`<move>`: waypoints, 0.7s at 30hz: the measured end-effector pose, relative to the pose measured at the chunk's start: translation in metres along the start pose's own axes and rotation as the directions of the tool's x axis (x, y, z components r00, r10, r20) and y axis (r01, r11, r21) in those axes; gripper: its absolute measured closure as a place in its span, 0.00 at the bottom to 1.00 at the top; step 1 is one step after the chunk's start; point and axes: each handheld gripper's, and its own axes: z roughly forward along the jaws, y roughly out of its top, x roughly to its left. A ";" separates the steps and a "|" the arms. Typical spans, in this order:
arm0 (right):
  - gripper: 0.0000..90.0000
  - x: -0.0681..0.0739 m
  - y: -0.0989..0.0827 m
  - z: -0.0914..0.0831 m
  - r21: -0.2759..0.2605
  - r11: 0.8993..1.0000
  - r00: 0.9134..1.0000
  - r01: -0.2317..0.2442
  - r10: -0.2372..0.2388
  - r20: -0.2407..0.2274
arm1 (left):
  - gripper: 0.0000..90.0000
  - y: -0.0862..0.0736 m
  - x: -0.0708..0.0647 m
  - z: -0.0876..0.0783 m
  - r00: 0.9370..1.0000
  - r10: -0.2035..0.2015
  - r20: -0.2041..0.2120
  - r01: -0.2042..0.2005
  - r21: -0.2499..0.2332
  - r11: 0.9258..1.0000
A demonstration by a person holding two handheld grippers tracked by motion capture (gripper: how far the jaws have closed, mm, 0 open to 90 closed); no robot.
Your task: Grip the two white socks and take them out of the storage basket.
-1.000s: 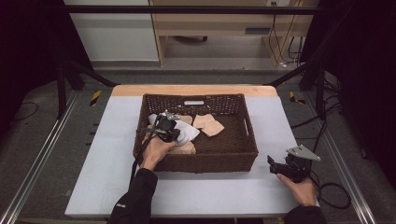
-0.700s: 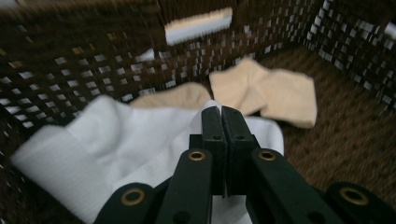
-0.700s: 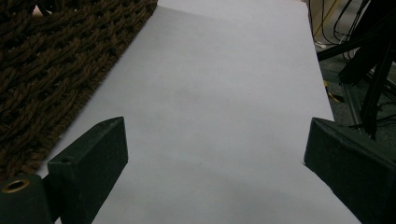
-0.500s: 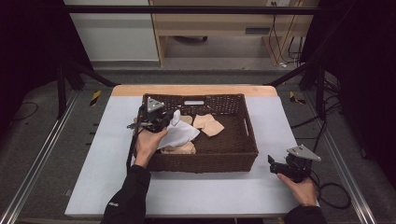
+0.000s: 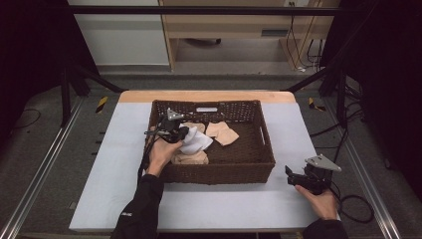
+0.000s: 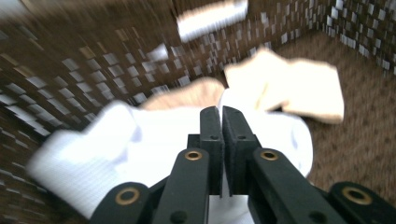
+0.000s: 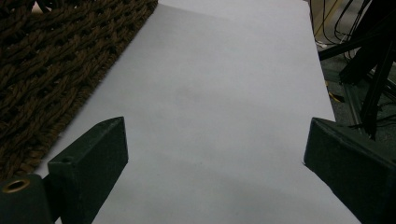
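White knitted sock (image 6: 140,144), blurred in the left gripper view, pinched in the closed left gripper (image 5: 175,133) over the dark woven wicker basket (image 5: 259,164), near its left wall. Lifted higher than half a second ago. Beige socks (image 5: 222,133) beyond. Right gripper (image 7: 215,154), jaws wide, empty, above bare grey tabletop (image 7: 224,88) beside the basket.
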 end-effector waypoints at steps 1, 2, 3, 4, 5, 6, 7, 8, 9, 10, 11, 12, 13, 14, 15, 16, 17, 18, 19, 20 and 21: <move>0.07 0.000 0.000 0.000 0.002 1.000 1.000 0.003 -0.003 0.000 | 0.87 0.000 0.001 0.000 1.000 -0.011 0.002 0.011 -0.006 1.000; 0.07 0.000 0.000 0.000 0.003 1.000 1.000 0.004 -0.004 0.000 | 0.77 0.000 0.002 0.000 1.000 -0.027 0.003 0.027 -0.016 0.999; 0.07 0.000 0.000 0.000 0.002 1.000 1.000 0.005 -0.005 0.000 | 0.68 0.001 0.003 0.000 0.999 -0.037 -0.008 0.036 -0.038 0.999; 0.07 0.001 0.000 0.000 0.002 1.000 1.000 0.003 -0.003 -0.001 | 0.60 0.001 0.005 -0.001 0.999 -0.038 -0.029 0.037 -0.061 0.997; 0.07 0.000 0.000 0.000 0.003 1.000 1.000 0.001 -0.001 -0.001 | 0.53 0.000 0.007 -0.001 0.998 -0.034 -0.043 0.031 -0.070 0.997; 0.07 0.000 0.000 0.000 0.003 1.000 1.000 0.000 0.000 0.000 | 0.49 -0.001 0.010 0.000 0.998 -0.029 -0.058 0.025 -0.059 0.998; 0.07 0.000 0.000 0.000 0.002 1.000 1.000 0.001 -0.001 0.000 | 0.47 -0.002 0.012 0.002 0.996 -0.013 -0.084 0.011 -0.033 0.999; 0.07 0.000 0.000 0.000 0.003 1.000 1.000 0.002 -0.002 -0.001 | 0.44 -0.005 0.014 0.004 0.994 0.002 -0.110 -0.002 -0.002 1.000; 0.07 0.001 0.000 0.000 0.005 1.000 1.000 0.001 -0.001 -0.002 | 0.40 -0.007 0.016 0.007 0.992 0.012 -0.125 -0.008 0.032 0.999; 0.07 0.001 0.000 0.000 0.007 1.000 1.000 0.003 -0.003 -0.001 | 0.37 -0.010 0.019 0.011 0.992 0.018 -0.125 -0.009 0.069 0.998; 0.07 0.001 0.000 0.000 0.008 1.000 1.000 0.007 -0.007 -0.002 | 0.34 -0.013 0.020 0.014 0.992 0.011 -0.125 0.002 0.101 0.995; 0.07 0.001 0.000 0.000 0.008 1.000 1.000 0.008 -0.008 -0.003 | 0.32 -0.015 0.020 0.017 0.992 0.011 -0.124 0.005 0.127 0.992; 0.07 0.001 0.000 0.000 0.008 1.000 1.000 0.007 -0.007 -0.005 | 0.31 -0.016 0.021 0.018 0.992 0.016 -0.124 0.002 0.140 0.990; 0.07 0.001 0.000 0.000 0.008 1.000 1.000 0.005 -0.005 -0.006 | 0.31 -0.016 0.021 0.019 0.992 0.016 -0.124 0.002 0.143 0.990; 0.07 0.001 0.000 0.000 0.005 1.000 1.000 0.004 -0.004 -0.006 | 0.31 -0.017 0.022 0.020 0.992 0.022 -0.125 -0.004 0.144 0.990; 0.07 0.001 0.000 0.000 0.006 1.000 1.000 0.005 -0.005 -0.006 | 0.32 -0.017 0.021 0.021 0.992 0.024 -0.123 -0.005 0.151 0.988; 0.07 0.001 0.000 0.000 0.005 1.000 1.000 0.004 -0.004 -0.007 | 0.34 -0.018 0.021 0.022 0.993 0.026 -0.118 -0.006 0.166 0.986; 0.07 0.001 0.000 0.000 0.007 1.000 1.000 0.006 -0.006 -0.008 | 0.37 -0.019 0.021 0.023 0.993 0.029 -0.112 -0.008 0.184 0.983; 0.07 0.001 0.000 0.000 0.009 1.000 1.000 0.008 -0.008 -0.009 | 0.43 -0.019 0.020 0.023 0.994 0.022 -0.108 -0.001 0.193 0.981; 0.07 0.001 0.000 0.000 0.010 1.000 1.000 0.009 -0.008 -0.010 | 0.48 -0.019 0.020 0.023 0.994 0.014 -0.109 0.008 0.200 0.980; 0.07 0.001 0.000 0.000 0.009 1.000 1.000 0.007 -0.007 -0.010 | 0.54 -0.019 0.020 0.022 0.994 -0.001 -0.107 0.023 0.209 0.978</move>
